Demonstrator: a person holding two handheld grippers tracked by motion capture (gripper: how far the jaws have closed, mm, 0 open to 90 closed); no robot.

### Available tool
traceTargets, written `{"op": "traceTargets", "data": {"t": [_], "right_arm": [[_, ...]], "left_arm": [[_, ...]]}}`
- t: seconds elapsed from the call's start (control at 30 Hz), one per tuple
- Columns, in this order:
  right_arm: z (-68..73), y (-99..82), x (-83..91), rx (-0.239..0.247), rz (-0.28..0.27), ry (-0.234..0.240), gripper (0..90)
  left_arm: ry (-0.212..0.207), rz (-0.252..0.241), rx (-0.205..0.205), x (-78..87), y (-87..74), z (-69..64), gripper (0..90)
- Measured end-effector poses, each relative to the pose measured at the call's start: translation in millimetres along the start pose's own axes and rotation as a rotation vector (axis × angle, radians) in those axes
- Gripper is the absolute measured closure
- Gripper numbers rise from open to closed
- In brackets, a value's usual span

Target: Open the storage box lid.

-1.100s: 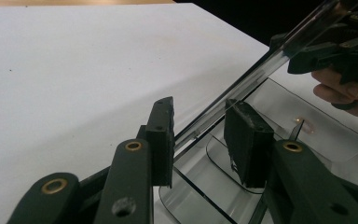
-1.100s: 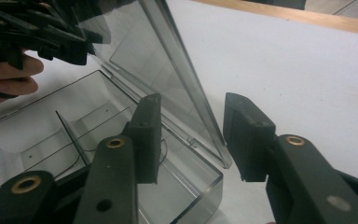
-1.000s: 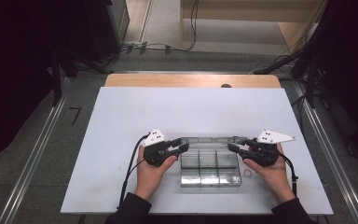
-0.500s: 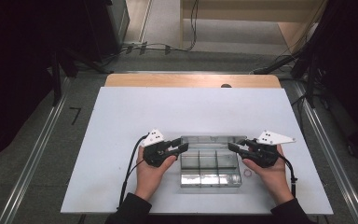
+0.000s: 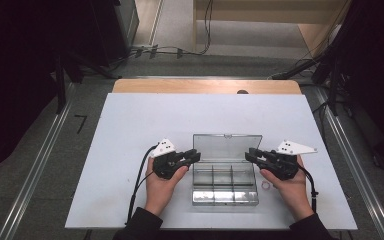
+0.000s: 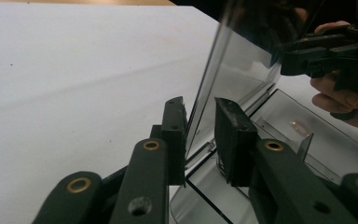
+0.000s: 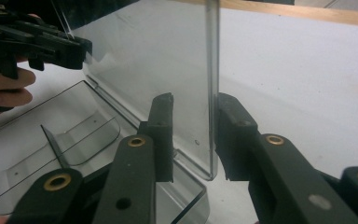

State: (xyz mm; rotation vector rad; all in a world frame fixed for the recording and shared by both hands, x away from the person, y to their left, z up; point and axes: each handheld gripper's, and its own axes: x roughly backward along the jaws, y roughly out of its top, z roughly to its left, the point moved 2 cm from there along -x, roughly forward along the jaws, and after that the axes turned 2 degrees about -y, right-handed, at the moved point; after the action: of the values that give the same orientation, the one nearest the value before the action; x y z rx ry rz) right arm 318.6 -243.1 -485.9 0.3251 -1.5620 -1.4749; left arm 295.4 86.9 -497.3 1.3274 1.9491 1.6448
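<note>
A clear plastic compartment box (image 5: 225, 192) lies on the white table, near the front. Its clear lid (image 5: 226, 147) stands up at the back. My left gripper (image 5: 196, 155) straddles the lid's left edge and my right gripper (image 5: 249, 152) straddles its right edge. The left gripper view has the lid (image 6: 233, 70) between my left gripper's (image 6: 200, 109) pads, with a gap on each side. In the right gripper view the lid (image 7: 158, 60) runs close along one pad of my right gripper (image 7: 196, 105), clear of the other. Both pairs of jaws have just been closing around the lid without clamping it.
A small ring (image 5: 266, 185) lies on the table (image 5: 130, 130) beside the box, under the right hand. The box compartments look bare. A wooden strip (image 5: 180, 86) borders the table's far edge, with cables on the floor beyond.
The lid's top edge now reaches farther up the high view, so the lid has swung further open. Both hands stay in place beside the box.
</note>
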Motion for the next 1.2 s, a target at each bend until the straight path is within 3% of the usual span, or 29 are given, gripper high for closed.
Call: {"op": "traceTargets", "data": {"t": [0.3,0.5,0.9,1.0,1.2], "right_arm": [[-0.6,-1.5,-0.6,-0.045,0.018,0.011,70.2],[1.2,-2.1,-4.4,-0.019,0.03,-0.038,66.8],[-2.5,-4.6,-8.5,-0.085,0.018,-0.018,65.1],[-2.9,-4.7,-9.5,-0.082,0.014,-0.023,64.3],[-4.3,-5.7,-9.4,-0.092,0.024,-0.035,63.5]], "left_arm": [[-0.009,-0.001,0.029,0.3,-1.4,2.6,77.0],[-0.001,-0.001,0.037,-1.4,-3.2,4.4,78.8],[-0.02,-0.004,0.089,-1.9,-5.4,8.2,80.1],[-0.028,-0.003,0.097,-2.3,-5.9,9.2,80.0],[-0.009,0.004,0.104,-4.8,-7.9,9.4,76.6]]}}
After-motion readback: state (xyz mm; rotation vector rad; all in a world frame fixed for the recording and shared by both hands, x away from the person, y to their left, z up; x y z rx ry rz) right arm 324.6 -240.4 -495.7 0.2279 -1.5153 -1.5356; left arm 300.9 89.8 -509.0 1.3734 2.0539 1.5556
